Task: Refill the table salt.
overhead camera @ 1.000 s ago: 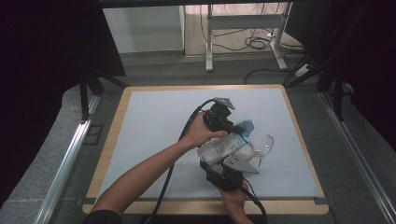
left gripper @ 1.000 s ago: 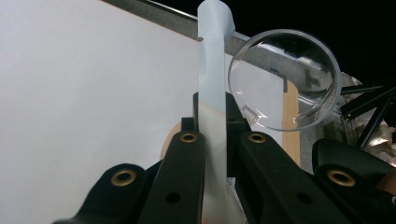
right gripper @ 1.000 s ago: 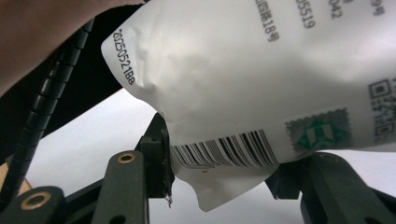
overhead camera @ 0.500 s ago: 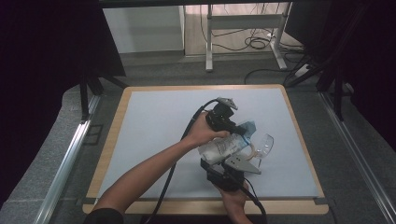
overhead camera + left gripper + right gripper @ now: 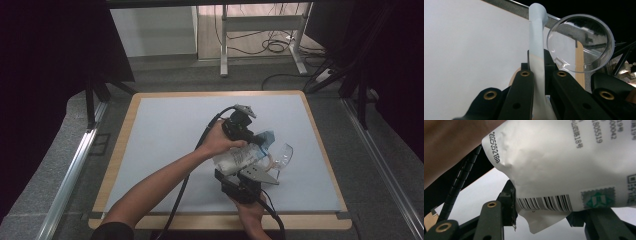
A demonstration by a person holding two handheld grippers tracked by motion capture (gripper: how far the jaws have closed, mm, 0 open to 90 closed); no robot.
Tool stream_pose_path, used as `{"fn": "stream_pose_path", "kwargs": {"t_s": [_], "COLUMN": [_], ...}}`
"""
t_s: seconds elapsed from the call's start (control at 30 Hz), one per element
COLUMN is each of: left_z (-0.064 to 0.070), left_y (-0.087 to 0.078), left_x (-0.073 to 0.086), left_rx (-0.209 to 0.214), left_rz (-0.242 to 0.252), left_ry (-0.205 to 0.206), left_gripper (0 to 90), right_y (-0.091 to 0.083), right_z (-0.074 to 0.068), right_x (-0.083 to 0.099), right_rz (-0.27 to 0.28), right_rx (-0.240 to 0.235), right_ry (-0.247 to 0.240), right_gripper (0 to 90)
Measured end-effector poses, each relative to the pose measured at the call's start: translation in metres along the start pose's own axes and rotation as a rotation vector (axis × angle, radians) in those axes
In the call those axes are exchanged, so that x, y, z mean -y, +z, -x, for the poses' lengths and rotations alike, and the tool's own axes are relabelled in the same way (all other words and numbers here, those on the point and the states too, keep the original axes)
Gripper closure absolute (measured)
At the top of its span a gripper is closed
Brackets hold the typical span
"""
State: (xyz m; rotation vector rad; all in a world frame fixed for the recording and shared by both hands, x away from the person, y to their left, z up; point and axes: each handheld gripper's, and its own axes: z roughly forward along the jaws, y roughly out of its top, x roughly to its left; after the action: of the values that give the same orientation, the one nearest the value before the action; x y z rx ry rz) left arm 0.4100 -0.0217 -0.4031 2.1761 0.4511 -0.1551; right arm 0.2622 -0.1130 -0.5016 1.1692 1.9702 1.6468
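Held above the pale grey counter (image 5: 165,145), around five o'clock of its middle: white printed plastic pouch (image 5: 239,158), contents hidden. Just beside it at three o'clock, clear round plastic cup (image 5: 281,156), seemingly empty. Left gripper (image 5: 539,75) jaws nearly closed, pinching pale blue pouch strip (image 5: 537,37). Right gripper (image 5: 544,206) jaws set wide, clasping pouch's lower edge. Barcode and date print seen from right gripper view; cup's open mouth from left.
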Motion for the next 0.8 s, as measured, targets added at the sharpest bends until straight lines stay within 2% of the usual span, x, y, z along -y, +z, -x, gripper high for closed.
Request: {"fn": "stream_pose_path", "kwargs": {"t_s": [0.7, 0.8], "left_z": [-0.0010, -0.0002], "left_y": [-0.0022, -0.0019], "left_x": [0.0041, 0.0034], "left_rx": [0.004, 0.000], "left_rz": [0.010, 0.000], "left_ry": [-0.010, 0.002], "left_gripper": [90.0, 90.0], "right_y": [0.0018, 0.0024], "right_z": [-0.0024, -0.0034], "right_x": [0.0016, 0.0016], "right_rz": [-0.007, 0.000], "right_rx": [0.002, 0.003], "right_ry": [-0.021, -0.014], "right_gripper": [51.9, 51.9]}}
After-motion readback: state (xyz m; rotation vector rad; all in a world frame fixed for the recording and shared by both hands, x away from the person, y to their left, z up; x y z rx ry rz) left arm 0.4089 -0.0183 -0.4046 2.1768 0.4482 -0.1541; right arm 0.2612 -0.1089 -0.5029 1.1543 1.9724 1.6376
